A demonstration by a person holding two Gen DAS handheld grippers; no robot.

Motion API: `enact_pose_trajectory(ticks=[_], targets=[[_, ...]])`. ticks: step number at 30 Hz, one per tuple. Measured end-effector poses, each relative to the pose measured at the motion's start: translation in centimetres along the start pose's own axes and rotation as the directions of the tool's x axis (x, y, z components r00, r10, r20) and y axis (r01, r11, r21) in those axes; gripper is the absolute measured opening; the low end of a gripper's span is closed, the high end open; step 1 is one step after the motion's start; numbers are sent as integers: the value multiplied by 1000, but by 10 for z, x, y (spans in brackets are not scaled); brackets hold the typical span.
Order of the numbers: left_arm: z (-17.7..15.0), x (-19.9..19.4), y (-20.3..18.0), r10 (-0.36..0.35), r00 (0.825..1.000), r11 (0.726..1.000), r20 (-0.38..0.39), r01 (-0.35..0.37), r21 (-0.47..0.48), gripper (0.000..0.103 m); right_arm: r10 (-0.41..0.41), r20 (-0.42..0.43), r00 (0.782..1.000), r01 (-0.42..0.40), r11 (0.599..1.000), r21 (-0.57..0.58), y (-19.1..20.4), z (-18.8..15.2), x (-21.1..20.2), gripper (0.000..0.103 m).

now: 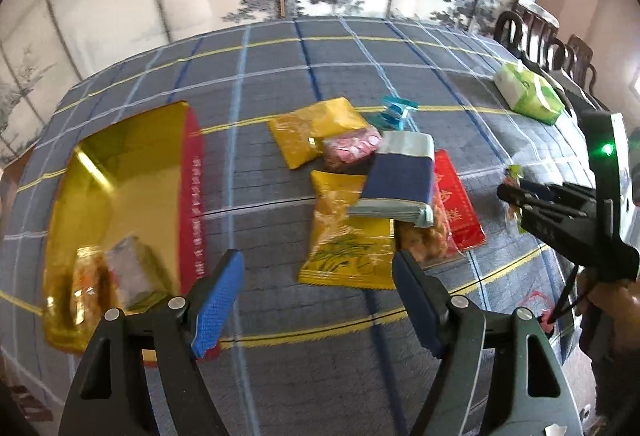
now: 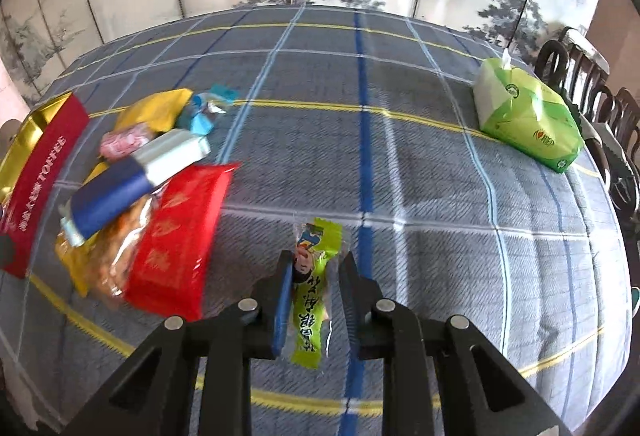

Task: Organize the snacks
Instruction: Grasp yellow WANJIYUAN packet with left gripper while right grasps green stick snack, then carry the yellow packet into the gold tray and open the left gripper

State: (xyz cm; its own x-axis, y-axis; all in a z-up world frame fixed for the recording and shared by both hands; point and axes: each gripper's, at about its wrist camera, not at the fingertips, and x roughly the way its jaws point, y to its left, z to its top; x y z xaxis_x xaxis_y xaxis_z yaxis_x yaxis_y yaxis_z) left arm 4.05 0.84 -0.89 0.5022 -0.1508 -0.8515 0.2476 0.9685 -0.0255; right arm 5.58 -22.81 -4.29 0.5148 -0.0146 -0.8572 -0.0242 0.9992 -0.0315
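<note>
The right hand-held gripper [image 2: 314,272] pinches a green snack stick [image 2: 312,288] above the checked table [image 2: 400,176], the left hand-held gripper [image 1: 316,300] hangs open and empty, with the snack pile [image 1: 360,188] and gold tin [image 1: 120,188] beyond.

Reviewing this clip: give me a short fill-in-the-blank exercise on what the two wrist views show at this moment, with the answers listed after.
1. The right hand-held gripper is shut on a slim snack packet whose wrapper is mainly ____.
2. The left hand-held gripper is open and holds ____.
3. The box at the left has a shiny ____ inside.
4. On top of the snack pile lies a pale packet with a dark ____ band.

Answers: green; nothing; gold; blue
</note>
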Motion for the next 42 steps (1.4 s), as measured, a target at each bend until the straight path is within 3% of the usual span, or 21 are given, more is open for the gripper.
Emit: enact_pose_trajectory(ticks=[11, 26, 30, 42], targets=[[4, 47, -16, -47, 996, 999, -82, 48, 10, 66, 1, 76, 997, -4, 999, 35, -7, 3, 9, 23], [20, 80, -18, -25, 994, 1000, -106, 27, 11, 65, 31, 125, 992, -38, 998, 58, -13, 1, 12, 23], [20, 80, -18, -8, 995, 1000, -97, 10, 15, 56, 32, 131, 991, -40, 997, 60, -13, 2, 12, 23], [-1, 62, -7, -32, 992, 999, -119, 30, -17, 55, 10, 135, 991, -17, 999, 48, -9, 1, 12, 23]])
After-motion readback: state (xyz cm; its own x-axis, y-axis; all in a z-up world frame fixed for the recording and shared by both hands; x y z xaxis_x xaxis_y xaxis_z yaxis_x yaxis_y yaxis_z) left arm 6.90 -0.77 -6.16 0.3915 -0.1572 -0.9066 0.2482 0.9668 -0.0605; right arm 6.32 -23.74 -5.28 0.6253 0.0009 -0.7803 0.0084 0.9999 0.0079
